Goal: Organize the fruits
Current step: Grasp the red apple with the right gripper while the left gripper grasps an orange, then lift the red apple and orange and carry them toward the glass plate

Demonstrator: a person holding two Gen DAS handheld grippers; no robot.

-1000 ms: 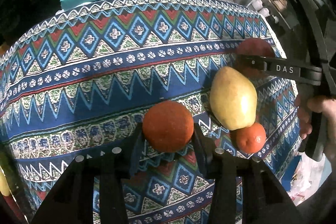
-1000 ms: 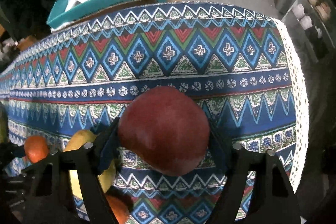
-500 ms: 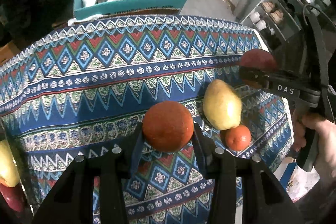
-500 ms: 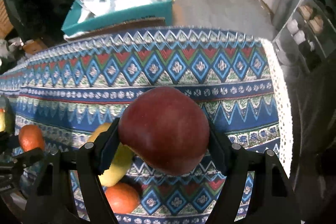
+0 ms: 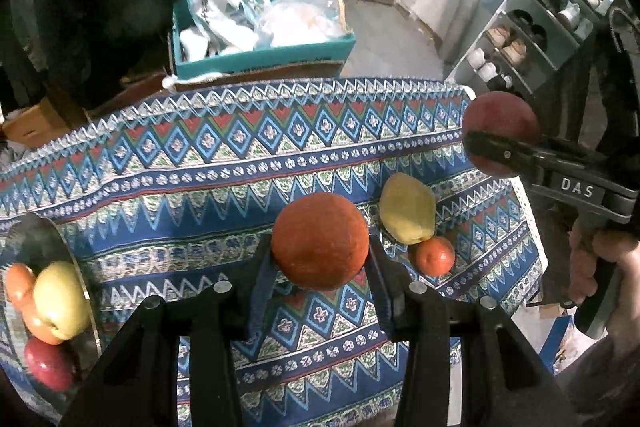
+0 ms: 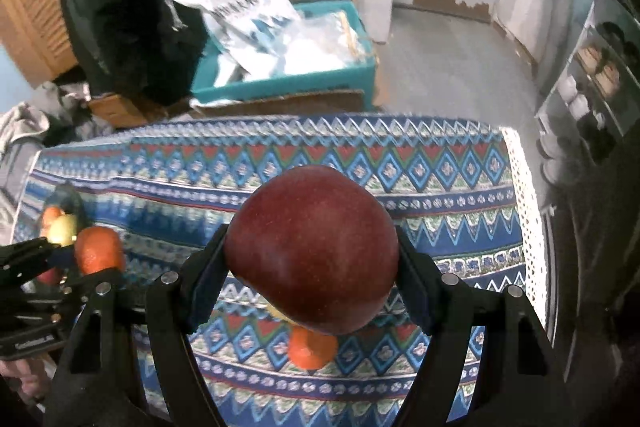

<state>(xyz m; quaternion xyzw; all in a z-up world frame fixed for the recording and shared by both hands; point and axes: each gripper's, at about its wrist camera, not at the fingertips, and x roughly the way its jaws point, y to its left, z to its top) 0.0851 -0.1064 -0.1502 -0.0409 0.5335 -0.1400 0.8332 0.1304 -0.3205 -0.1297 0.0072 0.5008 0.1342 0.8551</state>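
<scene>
The left gripper (image 5: 320, 259) pinches an orange (image 5: 319, 241) up above the table. The right gripper (image 6: 312, 267) pinches a big red apple (image 6: 312, 247) in the air too. Below, a yellow pear (image 5: 407, 213) and a small orange (image 5: 435, 255) touch on the bright zigzag tablecloth (image 5: 200, 163). A shiny plate (image 5: 40, 231) at the left edge holds more fruit. Behind the table sits a teal box (image 5: 264, 57) stuffed with bags, then grey floor (image 6: 448, 59) and a shoe rack (image 5: 532, 39)

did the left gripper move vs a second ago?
Yes. The left gripper, shut on the orange, rose: the tablecloth shrank and more floor shows.
</scene>
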